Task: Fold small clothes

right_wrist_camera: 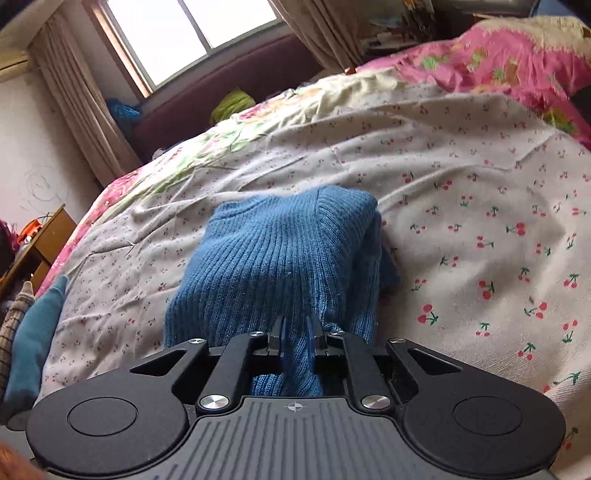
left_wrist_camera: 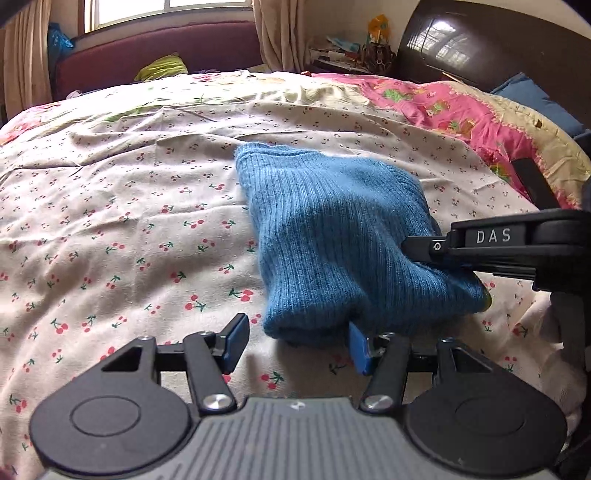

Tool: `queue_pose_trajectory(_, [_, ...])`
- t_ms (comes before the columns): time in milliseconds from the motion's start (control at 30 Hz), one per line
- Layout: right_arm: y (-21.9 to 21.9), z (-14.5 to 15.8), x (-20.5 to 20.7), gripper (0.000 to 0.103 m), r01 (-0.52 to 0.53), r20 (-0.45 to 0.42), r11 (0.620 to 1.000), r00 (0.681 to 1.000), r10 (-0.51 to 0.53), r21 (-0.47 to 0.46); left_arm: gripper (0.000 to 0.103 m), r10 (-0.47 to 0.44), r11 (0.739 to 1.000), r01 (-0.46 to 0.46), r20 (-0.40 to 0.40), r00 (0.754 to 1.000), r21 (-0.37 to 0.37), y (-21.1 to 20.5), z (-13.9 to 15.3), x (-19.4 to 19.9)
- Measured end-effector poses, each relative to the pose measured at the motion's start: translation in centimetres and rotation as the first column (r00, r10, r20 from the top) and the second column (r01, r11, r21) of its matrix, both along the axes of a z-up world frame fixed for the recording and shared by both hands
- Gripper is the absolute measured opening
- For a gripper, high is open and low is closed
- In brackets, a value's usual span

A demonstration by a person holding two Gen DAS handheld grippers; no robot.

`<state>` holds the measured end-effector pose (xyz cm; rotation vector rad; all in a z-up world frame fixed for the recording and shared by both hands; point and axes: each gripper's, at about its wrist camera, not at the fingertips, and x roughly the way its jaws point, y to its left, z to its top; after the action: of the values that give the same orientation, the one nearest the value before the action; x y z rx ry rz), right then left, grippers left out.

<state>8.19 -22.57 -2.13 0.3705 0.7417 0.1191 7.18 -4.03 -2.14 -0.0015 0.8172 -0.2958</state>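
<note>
The right gripper (right_wrist_camera: 295,332) pinches the blue knit garment (left_wrist_camera: 332,229) lying on the cherry-print bed (left_wrist_camera: 110,221), likely to fold it, while the left gripper (left_wrist_camera: 295,343) waits open beside its near edge.

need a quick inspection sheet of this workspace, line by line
surface: bed with cherry-print sheet, wrinkled
job's things: blue knit garment bunched on the sheet, near end lifted
clutter: pink quilt at the bed's far side, blue pillow
grippers: right gripper shut on the garment; left gripper open, one pad under the garment's edge
cables: nothing seen
surroundings: window, curtains, maroon bench, dark headboard
</note>
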Motion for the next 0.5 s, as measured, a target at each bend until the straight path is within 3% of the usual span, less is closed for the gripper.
queue_pose_trajectory(167, [-0.3,-0.7,0.0,0.012,-0.001,0.000,0.999,1.000,0.001,0.036,0.066,0.032,0.999,-0.032,-0.002,0.999,-0.034,0.2,0.7,0.8])
queue_pose_trajectory(500, [0.0,-1.6,0.4,0.012,-0.029,0.013,0.999,0.999,0.029,0.024,0.067,0.028,0.999,-0.029,-0.052,0.998,-0.025,-0.8,-0.4,2.6])
